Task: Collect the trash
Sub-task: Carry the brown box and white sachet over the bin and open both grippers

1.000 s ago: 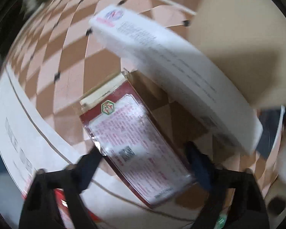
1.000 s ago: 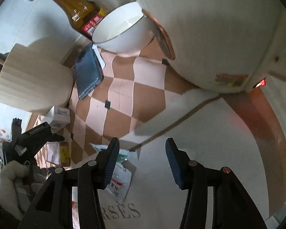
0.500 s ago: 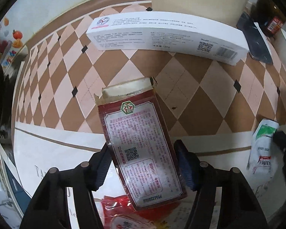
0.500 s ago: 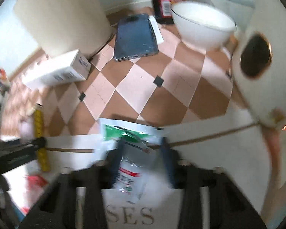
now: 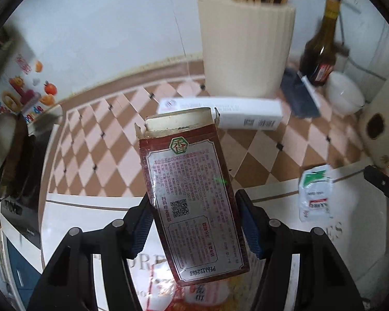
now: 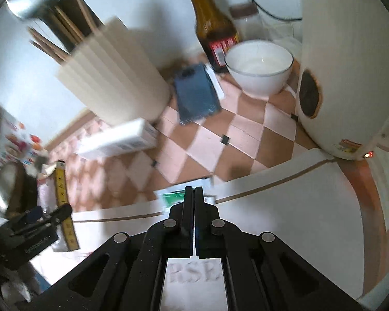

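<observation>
Both tongs look to be lifting rubbish off the counter, so the step in hand is the pick-up, with the carry to a bin to follow.

On the left, the left gripper [image 5: 194, 217] holds a red box [image 5: 192, 207] with a torn-open top; its fingers [image 5: 142, 223] press the box's two long sides, and the box stands nearly upright, tilted a little, above the white mat [image 5: 90, 220]; whether its lower end touches anything is hidden, and a red wrapper [image 5: 199, 295] lies blurred beneath it. Behind it lies a long white carton [image 5: 246, 111] on the checked counter [image 5: 90, 142], beside a cream utensil holder [image 5: 246, 51].

Further right, the sachet [image 5: 315, 194], white with a green top, hangs pinched by the right gripper [image 6: 194, 194], whose jaws are pressed together on the sachet's edge; in the right wrist view only its green corner [image 6: 173, 197] shows past the tips.

Next, I judge, both pieces must go to a bin or bag, but none is in view, so the direction cannot be told. The phone [image 6: 197, 93], bowl [image 6: 259, 70] and sauce bottle [image 6: 212, 26] seem not to be trash; the white carton may be; its print is too smeared to read.
</observation>
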